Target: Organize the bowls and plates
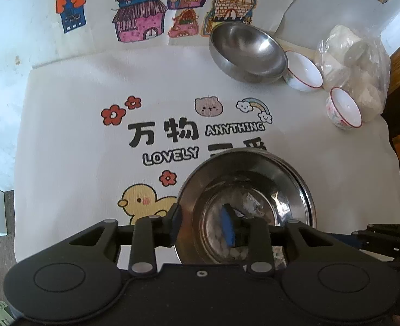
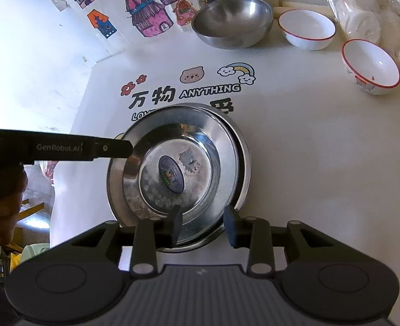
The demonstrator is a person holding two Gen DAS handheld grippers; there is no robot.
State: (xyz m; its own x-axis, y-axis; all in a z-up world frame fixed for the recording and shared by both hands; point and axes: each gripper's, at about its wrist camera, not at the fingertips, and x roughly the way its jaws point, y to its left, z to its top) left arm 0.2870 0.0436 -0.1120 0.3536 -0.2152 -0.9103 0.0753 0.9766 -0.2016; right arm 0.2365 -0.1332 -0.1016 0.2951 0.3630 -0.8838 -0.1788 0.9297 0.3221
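Two stacked steel plates (image 2: 183, 168) with both grippers apart at their rim, one steel bowl (image 2: 232, 21), two white bowls (image 2: 307, 28).

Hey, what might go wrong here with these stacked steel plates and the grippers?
1. The top steel plate sits off-centre on the lower plate; lifting by one rim with the left gripper may tilt or slide it.
2. The open right gripper straddles the near rim and might nudge the stack.

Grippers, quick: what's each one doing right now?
Left gripper: open, jaws straddling the rim of the steel plates.
Right gripper: open, holding nothing, at the plates' near edge.
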